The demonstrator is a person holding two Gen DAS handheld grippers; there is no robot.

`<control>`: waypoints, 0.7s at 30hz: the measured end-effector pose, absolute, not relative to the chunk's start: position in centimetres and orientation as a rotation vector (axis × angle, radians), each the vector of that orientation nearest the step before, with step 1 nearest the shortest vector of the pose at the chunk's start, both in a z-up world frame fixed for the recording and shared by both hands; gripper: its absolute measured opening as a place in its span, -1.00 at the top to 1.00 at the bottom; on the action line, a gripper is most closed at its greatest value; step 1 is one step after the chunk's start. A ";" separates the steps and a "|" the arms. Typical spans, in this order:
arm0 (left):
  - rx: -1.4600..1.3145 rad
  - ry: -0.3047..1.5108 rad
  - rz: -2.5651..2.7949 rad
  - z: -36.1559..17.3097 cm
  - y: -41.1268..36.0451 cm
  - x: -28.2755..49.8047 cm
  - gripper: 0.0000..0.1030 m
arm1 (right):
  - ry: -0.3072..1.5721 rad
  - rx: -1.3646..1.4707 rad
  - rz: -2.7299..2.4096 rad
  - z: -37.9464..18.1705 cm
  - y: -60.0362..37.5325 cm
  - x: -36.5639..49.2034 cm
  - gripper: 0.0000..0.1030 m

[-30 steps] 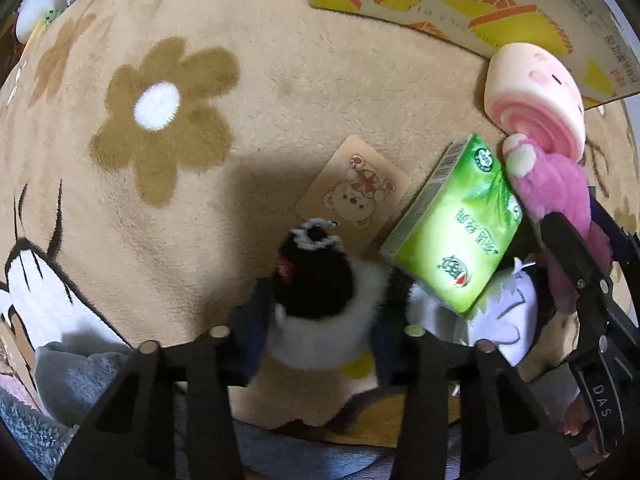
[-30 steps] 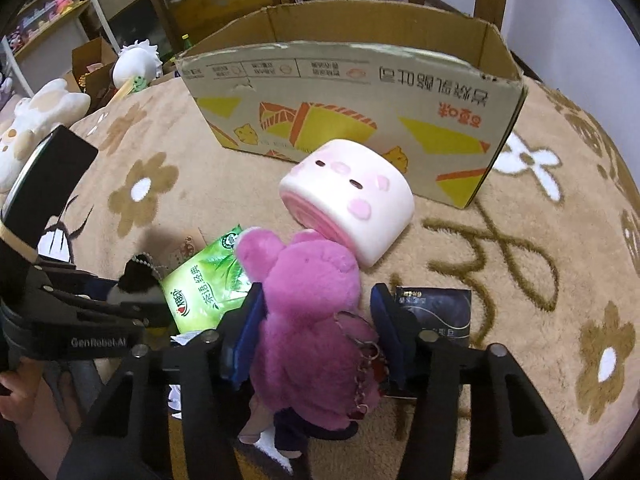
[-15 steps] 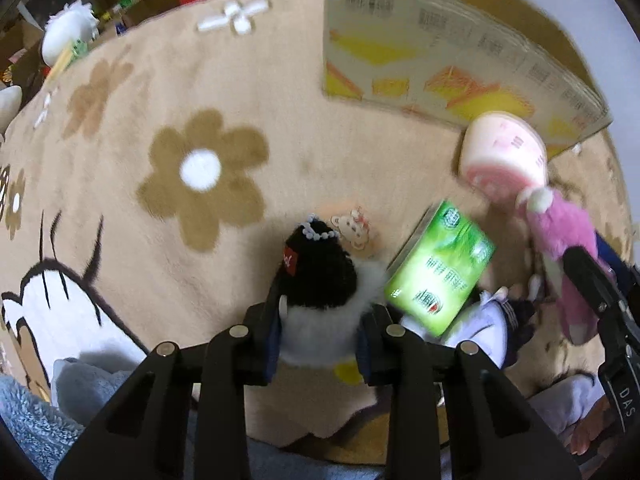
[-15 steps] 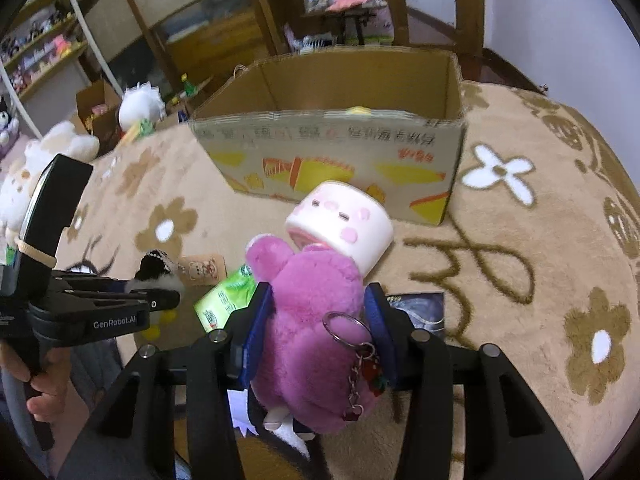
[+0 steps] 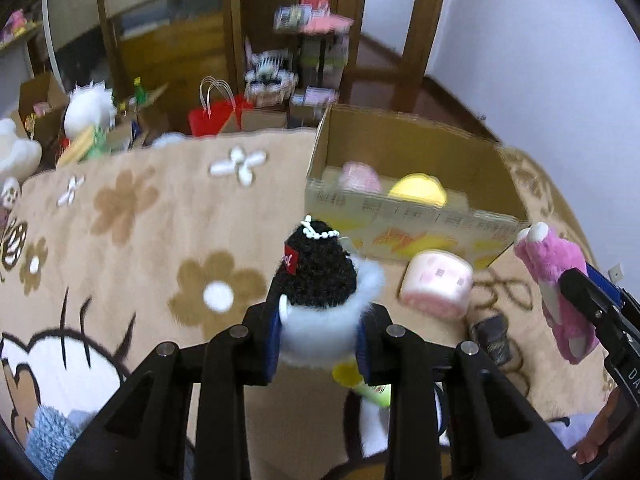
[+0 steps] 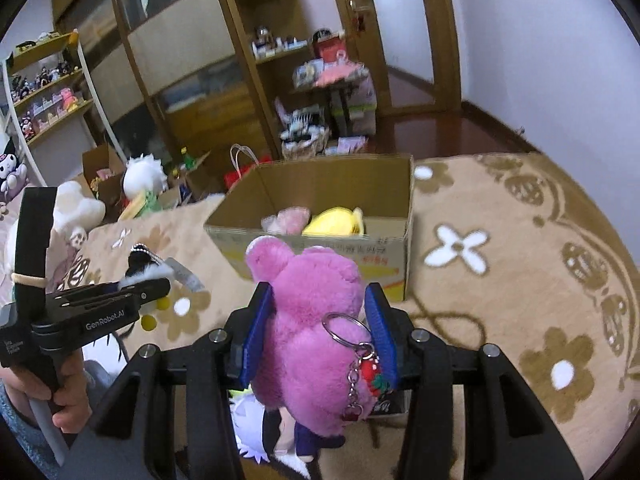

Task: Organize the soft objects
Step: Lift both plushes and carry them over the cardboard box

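My left gripper (image 5: 318, 330) is shut on a black-and-white plush toy (image 5: 320, 284) and holds it above the rug. It also shows in the right wrist view (image 6: 142, 268). My right gripper (image 6: 320, 328) is shut on a pink plush bear (image 6: 312, 320) with a keyring, also lifted; the bear shows at the right in the left wrist view (image 5: 556, 280). An open cardboard box (image 6: 320, 200) stands ahead with a yellow plush (image 6: 334, 220) and a pink plush (image 6: 288, 218) inside. A pink roll plush (image 5: 436, 284) lies on the rug before the box.
A beige flower-pattern rug (image 5: 160, 240) covers the floor. A dark packet (image 5: 492, 338) lies by the roll plush. A white-haired doll (image 6: 256, 424) lies below my right gripper. Shelves, a red bag (image 5: 216, 114) and white plush toys (image 5: 90, 108) stand beyond the rug.
Both grippers have risen and tilted up with their toys, so the box's inside and the room come into view. The green tissue pack has dropped almost out of sight.
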State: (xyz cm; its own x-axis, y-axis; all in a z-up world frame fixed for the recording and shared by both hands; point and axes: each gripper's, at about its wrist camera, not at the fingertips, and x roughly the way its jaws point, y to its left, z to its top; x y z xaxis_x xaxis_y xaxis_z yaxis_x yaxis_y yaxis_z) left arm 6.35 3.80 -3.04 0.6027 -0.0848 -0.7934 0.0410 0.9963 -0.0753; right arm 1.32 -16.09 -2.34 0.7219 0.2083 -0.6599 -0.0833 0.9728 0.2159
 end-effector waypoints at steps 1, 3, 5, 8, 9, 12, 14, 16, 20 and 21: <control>-0.048 0.903 -0.080 -2.6 3.5 6.2 0.45 | 0.736 0.171 0.156 -2.0 -16.1 1.3 0.03; -0.040 0.863 -0.091 -1.6 3.1 6.0 0.45 | 0.706 0.159 0.145 -1.3 -16.0 1.1 0.03; -0.027 0.821 -0.099 -0.9 2.7 6.0 0.45 | 0.684 0.151 0.133 -0.6 -16.0 1.0 0.03; 0.008 0.751 -0.097 0.7 2.0 6.0 0.45 | 0.655 0.150 0.120 0.3 -16.1 1.0 0.04; 0.017 0.726 -0.099 1.3 1.7 6.0 0.45 | 0.646 0.150 0.117 0.4 -16.1 1.0 0.04; 0.025 0.688 -0.111 2.6 1.3 6.2 0.45 | 0.608 0.156 0.111 1.2 -16.5 1.1 0.04; 0.034 0.662 -0.113 3.4 1.0 6.3 0.45 | 0.582 0.159 0.105 1.8 -16.7 1.3 0.04; 0.034 0.638 -0.117 4.3 0.8 6.6 0.45 | 0.563 0.158 0.102 2.3 -16.8 1.5 0.04; 0.054 0.594 -0.108 5.4 0.2 7.4 0.45 | 0.534 0.162 0.095 2.9 -17.1 2.4 0.03; 0.058 0.582 -0.105 5.7 0.1 7.6 0.45 | 0.530 0.160 0.094 3.0 -17.1 2.7 0.03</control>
